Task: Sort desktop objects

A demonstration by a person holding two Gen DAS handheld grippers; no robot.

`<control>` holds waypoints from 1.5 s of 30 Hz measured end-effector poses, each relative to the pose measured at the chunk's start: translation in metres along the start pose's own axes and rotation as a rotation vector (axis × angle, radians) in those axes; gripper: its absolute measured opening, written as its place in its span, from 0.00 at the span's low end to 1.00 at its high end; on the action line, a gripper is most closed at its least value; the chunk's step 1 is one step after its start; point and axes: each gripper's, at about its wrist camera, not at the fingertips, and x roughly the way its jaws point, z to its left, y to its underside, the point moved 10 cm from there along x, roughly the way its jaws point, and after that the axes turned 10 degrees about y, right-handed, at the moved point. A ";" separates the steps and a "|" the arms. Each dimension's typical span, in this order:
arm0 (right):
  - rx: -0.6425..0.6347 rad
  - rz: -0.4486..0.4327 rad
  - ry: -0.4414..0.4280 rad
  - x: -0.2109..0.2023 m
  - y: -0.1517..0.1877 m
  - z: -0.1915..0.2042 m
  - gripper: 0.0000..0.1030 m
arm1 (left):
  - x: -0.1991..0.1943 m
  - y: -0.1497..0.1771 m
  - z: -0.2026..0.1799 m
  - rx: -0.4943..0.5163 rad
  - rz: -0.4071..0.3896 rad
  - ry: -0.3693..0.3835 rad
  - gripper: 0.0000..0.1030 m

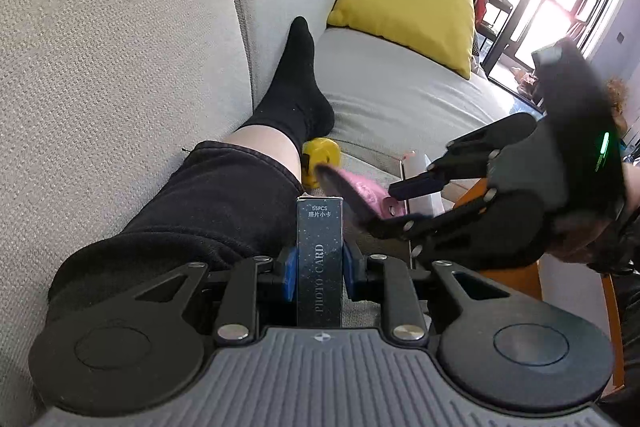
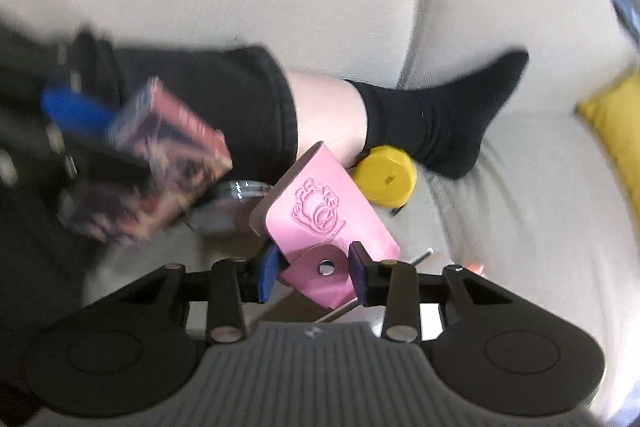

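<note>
We keep the photo card box (image 1: 319, 259) clamped upright in our left gripper (image 1: 319, 269) while our right gripper (image 2: 314, 273) pinches the pink case (image 2: 326, 211) by its flap end (both off the sofa (image 1: 120, 47)), seemingly for sorting.

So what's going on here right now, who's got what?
A person sitting on a sofa works a pair of tongs in each hand. The left tongs are clamped on a dark photo card box. The right tongs hold a pink case up off the seat. A yellow round thing lies by the person's sock.
</note>
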 end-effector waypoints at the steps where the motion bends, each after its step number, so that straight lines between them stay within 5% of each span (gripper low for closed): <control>1: 0.062 0.018 -0.043 -0.002 -0.001 0.003 0.38 | 0.000 0.000 0.000 0.002 0.000 -0.002 0.25; 7: 0.356 0.131 -0.256 0.003 -0.006 -0.009 0.38 | 0.003 0.001 0.000 0.004 0.005 -0.006 0.25; 14: 0.414 0.099 -0.245 0.024 -0.010 0.005 0.40 | 0.011 0.002 -0.001 0.013 0.016 -0.011 0.25; 20: 0.309 -0.031 -0.116 0.019 -0.021 0.000 0.39 | 0.020 0.002 0.000 0.008 0.025 -0.020 0.25; 29: 0.241 -0.076 -0.121 0.016 -0.022 0.006 0.36 | 0.030 -0.009 0.005 0.001 -0.013 -0.030 0.25; 33: 0.131 -0.073 -0.126 0.010 -0.014 0.017 0.45 | 0.028 -0.007 0.005 0.004 -0.018 -0.030 0.25; 42: -0.193 -0.119 0.159 0.039 -0.007 0.041 0.44 | 0.027 -0.007 0.005 0.005 -0.013 -0.038 0.25; 45: -0.231 -0.093 0.178 0.052 -0.008 0.044 0.45 | 0.026 -0.008 0.005 0.001 -0.014 -0.038 0.25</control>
